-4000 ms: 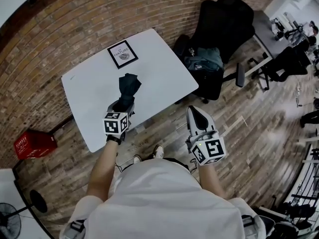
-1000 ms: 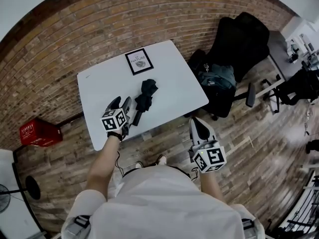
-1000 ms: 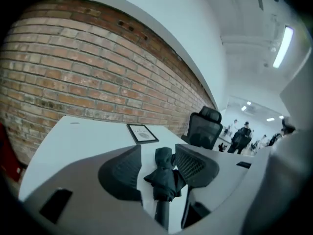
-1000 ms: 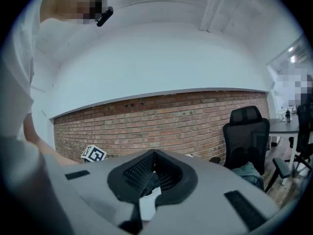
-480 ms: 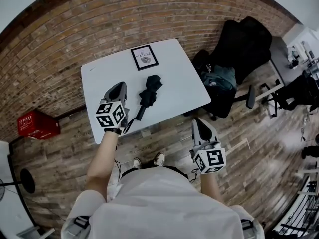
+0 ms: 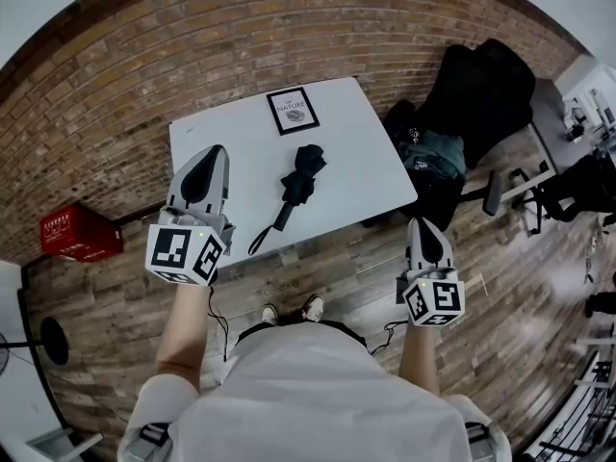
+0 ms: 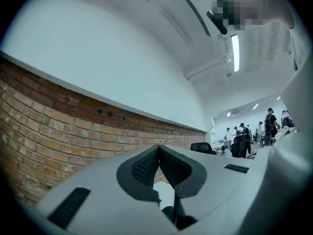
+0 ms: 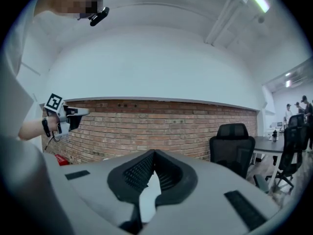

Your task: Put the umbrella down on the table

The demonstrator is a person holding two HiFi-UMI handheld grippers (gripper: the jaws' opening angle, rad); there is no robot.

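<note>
The black folded umbrella (image 6: pixel 301 181) lies on the white table (image 6: pixel 358 138), its handle and strap (image 6: pixel 260 240) reaching to the near edge. My left gripper (image 6: pixel 216 151) is raised above the table's left part, well apart from the umbrella. Its jaws are shut with nothing between them, and in the left gripper view the left gripper (image 7: pixel 159 149) faces the brick wall and ceiling. My right gripper (image 6: pixel 424 223) hovers over the wooden floor right of the table, shut and empty. In the right gripper view, its tips (image 8: pixel 153 153) meet, and the left gripper (image 8: pixel 66 113) shows at far left.
A framed sign (image 6: pixel 293 111) lies at the table's far edge. A red crate (image 6: pixel 79 231) sits on the floor at left. A black office chair (image 6: pixel 486 83) and a dark bag (image 6: pixel 433 154) stand right of the table. The brick wall (image 6: pixel 241 27) runs behind.
The left gripper let go of the umbrella, shut its jaws and rose up and left of it. The umbrella stays lying on the table. The right gripper shifted slightly right.
</note>
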